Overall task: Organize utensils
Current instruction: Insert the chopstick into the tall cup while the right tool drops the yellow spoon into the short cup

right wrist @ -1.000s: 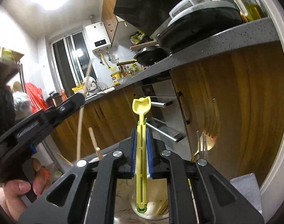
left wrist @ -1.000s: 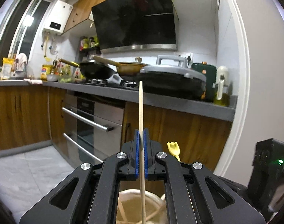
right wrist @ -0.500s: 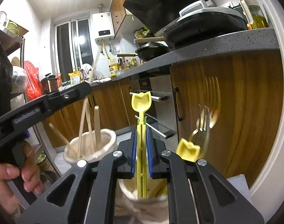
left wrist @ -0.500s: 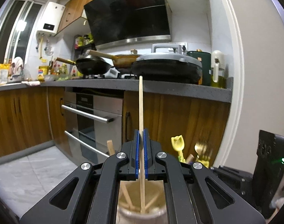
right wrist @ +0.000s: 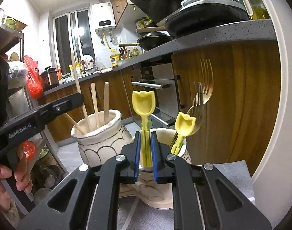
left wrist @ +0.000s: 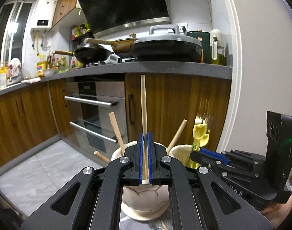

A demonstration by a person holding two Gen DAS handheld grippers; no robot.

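Note:
My left gripper (left wrist: 145,140) is shut on a wooden chopstick (left wrist: 143,103) that stands upright in a cream ceramic holder (left wrist: 144,201) with other chopsticks (left wrist: 115,128). My right gripper (right wrist: 145,140) has its jaws slightly apart around a yellow plastic spoon (right wrist: 143,101) standing in a second cream holder (right wrist: 165,197). That holder also contains another yellow spoon (right wrist: 184,125) and metal forks (right wrist: 205,84). The left gripper and chopstick holder (right wrist: 99,132) show at left in the right wrist view.
Both holders stand on a grey mat (right wrist: 230,174) low in front of wooden kitchen cabinets (left wrist: 176,107) and an oven (left wrist: 99,105). The counter (left wrist: 165,68) above carries pans. A rack (right wrist: 17,44) with a red bag stands at left.
Both grippers have come down, lowering the chopstick and the yellow spoon into their holders. The right jaws have parted from the spoon.

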